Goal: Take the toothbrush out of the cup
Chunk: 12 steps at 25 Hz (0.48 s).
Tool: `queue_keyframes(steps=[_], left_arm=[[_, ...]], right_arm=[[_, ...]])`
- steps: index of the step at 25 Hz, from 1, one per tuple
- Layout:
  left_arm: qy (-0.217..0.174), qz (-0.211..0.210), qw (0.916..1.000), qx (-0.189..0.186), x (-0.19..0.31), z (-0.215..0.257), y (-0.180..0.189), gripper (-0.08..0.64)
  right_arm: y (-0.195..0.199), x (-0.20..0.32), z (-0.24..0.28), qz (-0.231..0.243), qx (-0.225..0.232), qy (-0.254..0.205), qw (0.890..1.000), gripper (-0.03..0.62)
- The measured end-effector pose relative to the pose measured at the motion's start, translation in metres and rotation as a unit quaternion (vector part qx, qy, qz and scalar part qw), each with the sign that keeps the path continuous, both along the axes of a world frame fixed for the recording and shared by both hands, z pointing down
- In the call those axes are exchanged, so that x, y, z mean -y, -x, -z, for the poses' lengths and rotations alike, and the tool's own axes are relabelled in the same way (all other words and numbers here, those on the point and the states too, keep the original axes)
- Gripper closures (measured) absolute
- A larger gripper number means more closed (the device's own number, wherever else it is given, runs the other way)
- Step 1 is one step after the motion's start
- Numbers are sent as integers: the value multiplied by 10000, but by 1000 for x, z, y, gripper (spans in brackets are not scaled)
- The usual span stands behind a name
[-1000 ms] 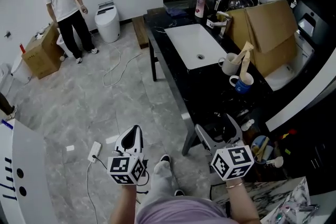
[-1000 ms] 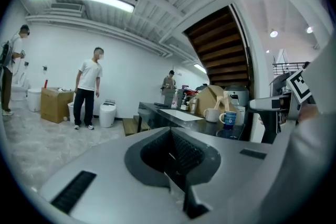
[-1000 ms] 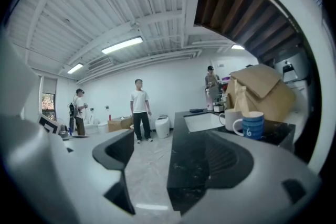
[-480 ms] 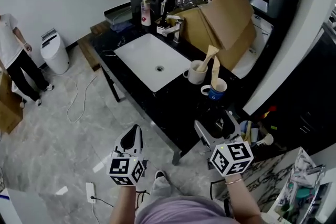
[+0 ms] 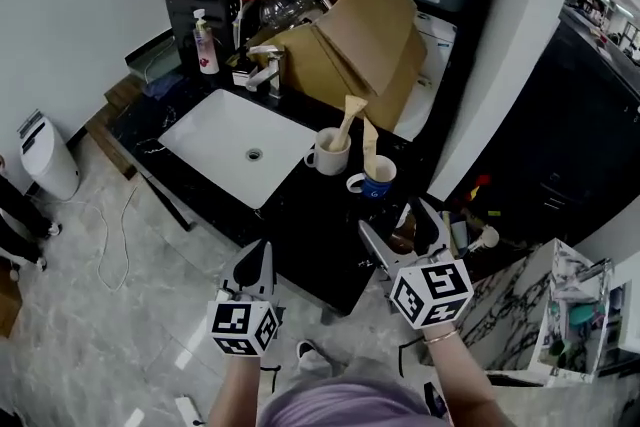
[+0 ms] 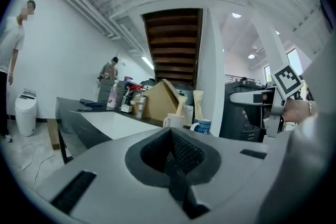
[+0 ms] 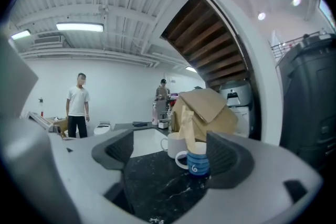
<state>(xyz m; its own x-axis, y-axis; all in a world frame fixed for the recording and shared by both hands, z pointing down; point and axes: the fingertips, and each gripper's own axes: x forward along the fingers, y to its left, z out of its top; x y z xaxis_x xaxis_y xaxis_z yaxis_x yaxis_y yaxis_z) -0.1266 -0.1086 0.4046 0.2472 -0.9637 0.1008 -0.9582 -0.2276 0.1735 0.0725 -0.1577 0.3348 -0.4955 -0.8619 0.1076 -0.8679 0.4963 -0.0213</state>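
Two grippers low at the near edge of a black counter (image 5: 300, 227), seen from above. Left gripper (image 5: 257, 253) off the counter's near side, over the grey floor, jaws pressed together with nothing between them. Right gripper (image 5: 397, 227) over the counter's near right corner, jaws spread wide and empty, aimed at a blue cup (image 5: 378, 185) standing just beyond the fingertips, untouched. Toothbrush (image 5: 370, 141) in tan wrapping upright inside that blue cup, its top well above the rim. Just left and a little farther off, a white cup (image 5: 328, 155) with a second tan-wrapped brush (image 5: 346, 118) tilted in it. Farther left, a white sink (image 5: 215, 140) sunk into the counter, with a faucet (image 5: 264, 65) and a pump bottle (image 5: 206, 45) at its far rim. Behind the cups, a large open cardboard box (image 5: 365, 35) at the far right of the counter. From the right gripper's own camera, blue cup framed between the two spread jaws, nearer the right one, white cup just behind it to the left.
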Motion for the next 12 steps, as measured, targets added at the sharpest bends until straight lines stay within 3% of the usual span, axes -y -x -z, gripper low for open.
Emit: queue_keyframes(steps=[12], left_arm=[[107, -780, 9969, 31, 52, -9, -31, 560]], right_arm=[[-7, 56, -12, -368, -449, 13, 9983, 200]])
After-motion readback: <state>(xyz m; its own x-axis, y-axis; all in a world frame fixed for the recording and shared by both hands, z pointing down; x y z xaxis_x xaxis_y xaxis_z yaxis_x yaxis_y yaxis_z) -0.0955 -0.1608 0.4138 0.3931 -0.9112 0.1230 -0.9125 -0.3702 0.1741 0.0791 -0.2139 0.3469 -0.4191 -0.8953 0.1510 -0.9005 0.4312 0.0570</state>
